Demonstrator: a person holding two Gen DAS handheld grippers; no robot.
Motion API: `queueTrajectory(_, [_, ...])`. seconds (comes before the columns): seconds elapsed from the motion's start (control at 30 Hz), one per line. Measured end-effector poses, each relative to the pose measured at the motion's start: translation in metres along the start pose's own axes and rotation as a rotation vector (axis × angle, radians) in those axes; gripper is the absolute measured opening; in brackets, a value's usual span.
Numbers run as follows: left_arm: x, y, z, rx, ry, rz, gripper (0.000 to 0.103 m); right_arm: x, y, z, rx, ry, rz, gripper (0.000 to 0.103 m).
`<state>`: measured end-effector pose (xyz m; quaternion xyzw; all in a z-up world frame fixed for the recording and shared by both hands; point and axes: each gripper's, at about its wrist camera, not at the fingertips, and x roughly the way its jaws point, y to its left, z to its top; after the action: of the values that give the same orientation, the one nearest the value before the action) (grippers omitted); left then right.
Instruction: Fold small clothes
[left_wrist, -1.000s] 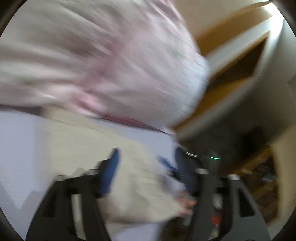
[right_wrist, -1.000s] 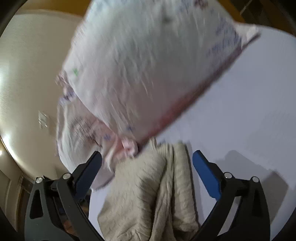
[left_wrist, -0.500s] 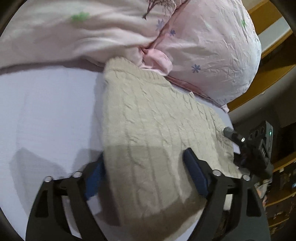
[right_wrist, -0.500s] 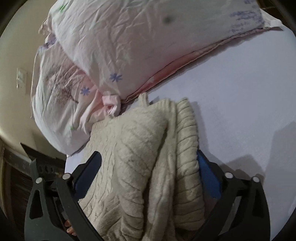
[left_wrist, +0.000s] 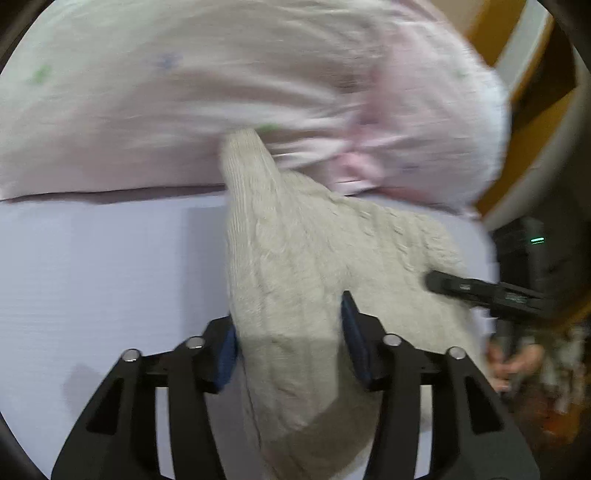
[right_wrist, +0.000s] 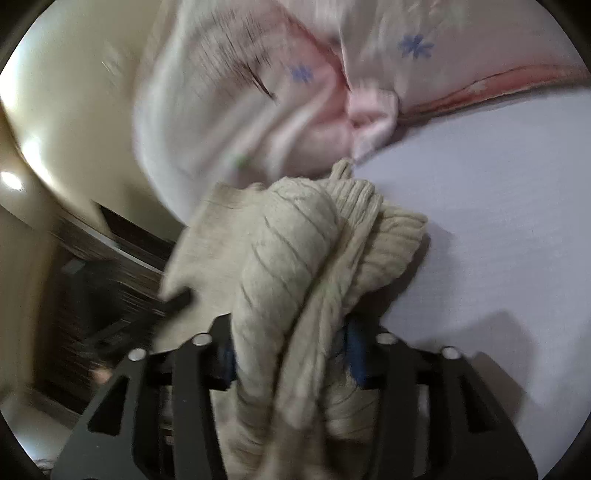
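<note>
A beige cable-knit sweater (left_wrist: 306, 266) lies bunched on a pale lavender bed sheet (left_wrist: 110, 273). My left gripper (left_wrist: 291, 347) is shut on the sweater's near edge, blue pads pressing both sides of a thick fold. My right gripper (right_wrist: 291, 350) is shut on the same sweater (right_wrist: 288, 251), with bunched ribbed folds rising between its blue pads. The right gripper's black finger (left_wrist: 480, 288) shows at the sweater's right edge in the left wrist view.
Pink floral pillows (left_wrist: 258, 85) lie just behind the sweater, also in the right wrist view (right_wrist: 280, 85). The bed's edge is at the right in the left wrist view, with a dark device with a green light (left_wrist: 532, 243) and wooden furniture beyond.
Both grippers have closed from open onto the sweater. The sweater is now gathered and lifted into thicker folds between the pads. Both views shifted closer and are blurred.
</note>
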<state>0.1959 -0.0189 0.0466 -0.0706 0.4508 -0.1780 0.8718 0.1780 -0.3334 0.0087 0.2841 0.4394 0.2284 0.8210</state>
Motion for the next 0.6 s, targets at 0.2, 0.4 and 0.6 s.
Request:
queueTrajectory(0.2, [-0.046,-0.001,-0.025,-0.011,-0.181,-0.039,0.067,-0.063,0.017,-0.018,-0.019,-0.247,-0.066,0.063])
queueTrajectory(0.4, [-0.041,-0.048,-0.041,0.114,-0.198,-0.114,0.071,-0.021,0.039,-0.034,-0.172,-0.098,-0.256,0.013])
queueTrajectory(0.6, [-0.012,-0.056,-0.049,0.147,-0.115,-0.158,0.07,-0.05,0.025,-0.014,-0.138,-0.289,-0.403,0.008])
